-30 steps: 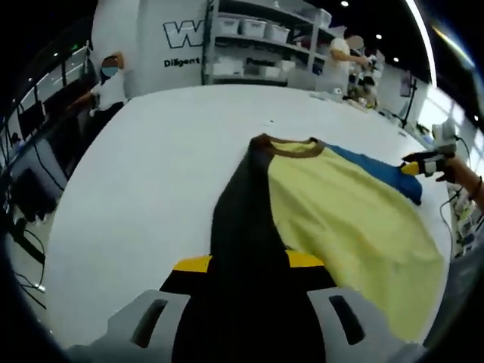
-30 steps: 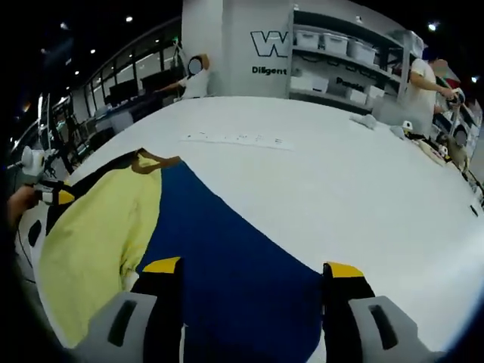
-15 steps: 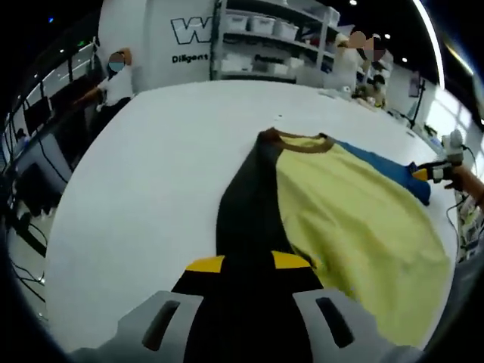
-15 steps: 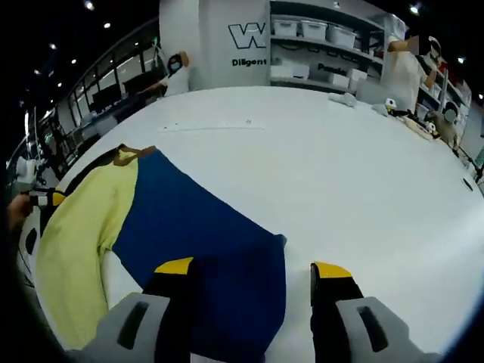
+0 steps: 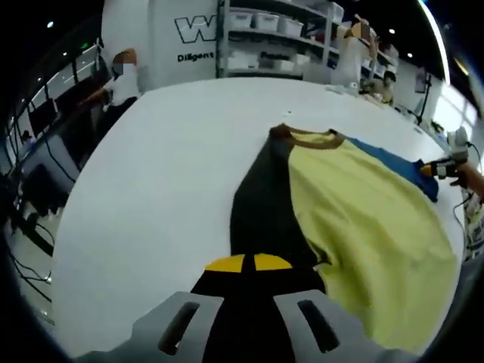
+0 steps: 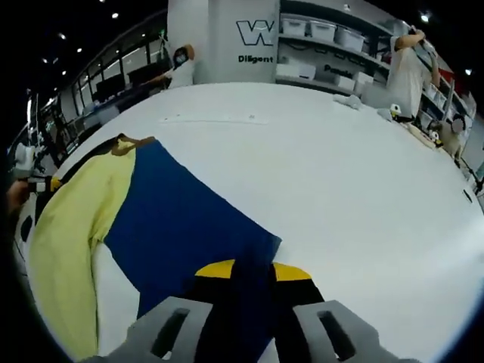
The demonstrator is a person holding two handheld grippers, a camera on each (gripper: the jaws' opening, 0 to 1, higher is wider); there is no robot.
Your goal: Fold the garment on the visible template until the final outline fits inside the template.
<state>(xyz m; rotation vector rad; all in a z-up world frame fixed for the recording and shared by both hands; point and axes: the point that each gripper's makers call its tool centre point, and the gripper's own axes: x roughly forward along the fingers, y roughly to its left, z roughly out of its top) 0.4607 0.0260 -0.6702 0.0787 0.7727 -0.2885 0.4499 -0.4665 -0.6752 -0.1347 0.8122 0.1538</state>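
Gripping now, both jaws newly closed on the garment [image 5: 355, 219] sleeves.

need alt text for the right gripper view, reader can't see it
The right tongs, yellow-tipped, are shut on the blue sleeve of a T-shirt spread on a white table. The sleeve runs away to the left to the yellow body and brown collar; shelves and people stand behind.

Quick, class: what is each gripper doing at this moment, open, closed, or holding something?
Left gripper: closed on the garment's black sleeve.
Right gripper: closed on the garment's blue sleeve.
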